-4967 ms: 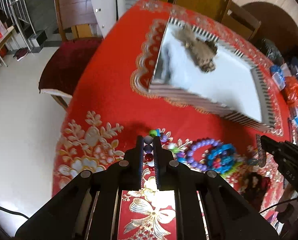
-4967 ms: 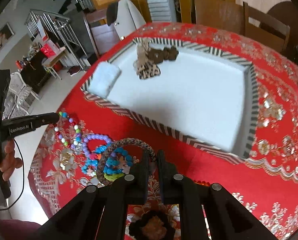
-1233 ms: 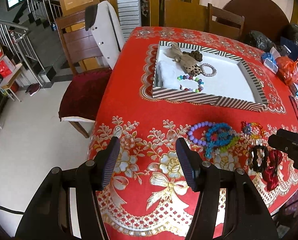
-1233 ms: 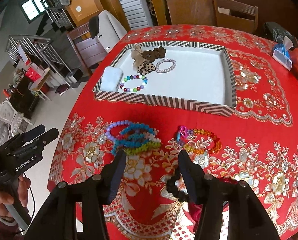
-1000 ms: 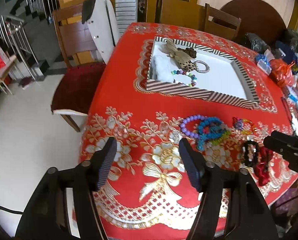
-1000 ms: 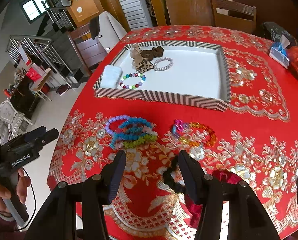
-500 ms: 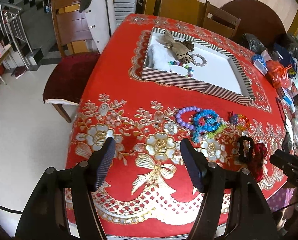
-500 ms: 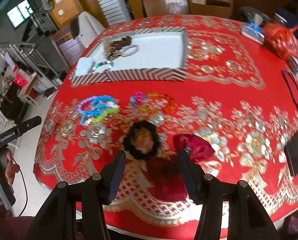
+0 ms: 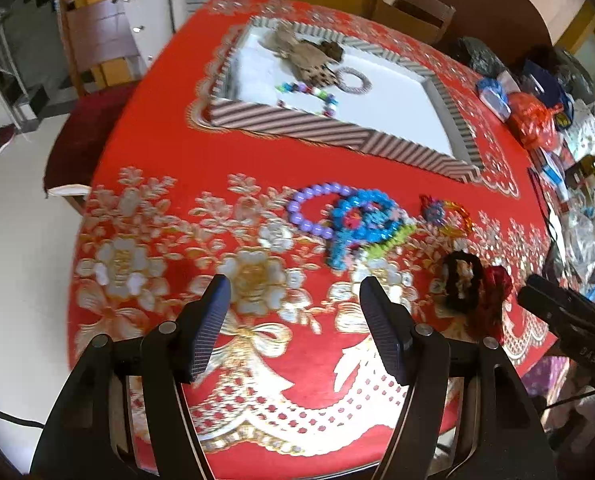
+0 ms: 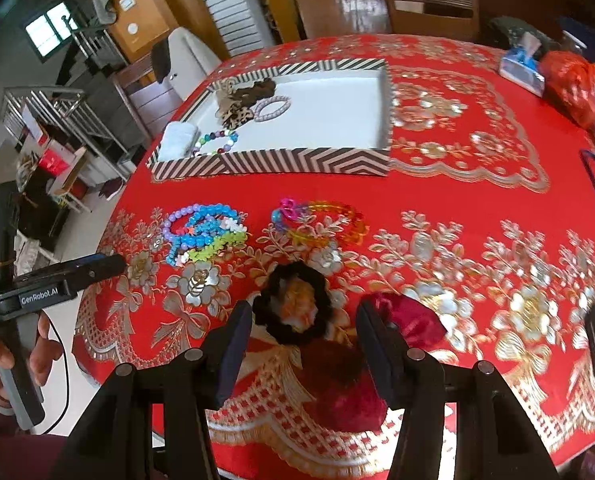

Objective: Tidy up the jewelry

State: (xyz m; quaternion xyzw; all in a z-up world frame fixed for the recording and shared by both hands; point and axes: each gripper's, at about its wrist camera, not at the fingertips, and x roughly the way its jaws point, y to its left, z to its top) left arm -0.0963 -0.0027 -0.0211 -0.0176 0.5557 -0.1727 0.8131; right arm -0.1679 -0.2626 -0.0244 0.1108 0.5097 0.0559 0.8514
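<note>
Right wrist view: the right hand-held gripper (image 10: 303, 318), jaws spread wide and empty, hovers over a black scrunchie (image 10: 293, 304) on the red table (image 10: 457, 208), while the left hand-held gripper (image 9: 295, 300), likewise open, faces beaded bracelets (image 9: 353, 220) lying near the striped tray (image 9: 337, 132).

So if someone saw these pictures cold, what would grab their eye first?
Probably the red tablecloth with its gold flowers, then the striped tray at its far side holding a few bracelets. Nearer, a heap of blue and purple bracelets lies loose, and a black scrunchie sits just ahead of the open right tongs.
</note>
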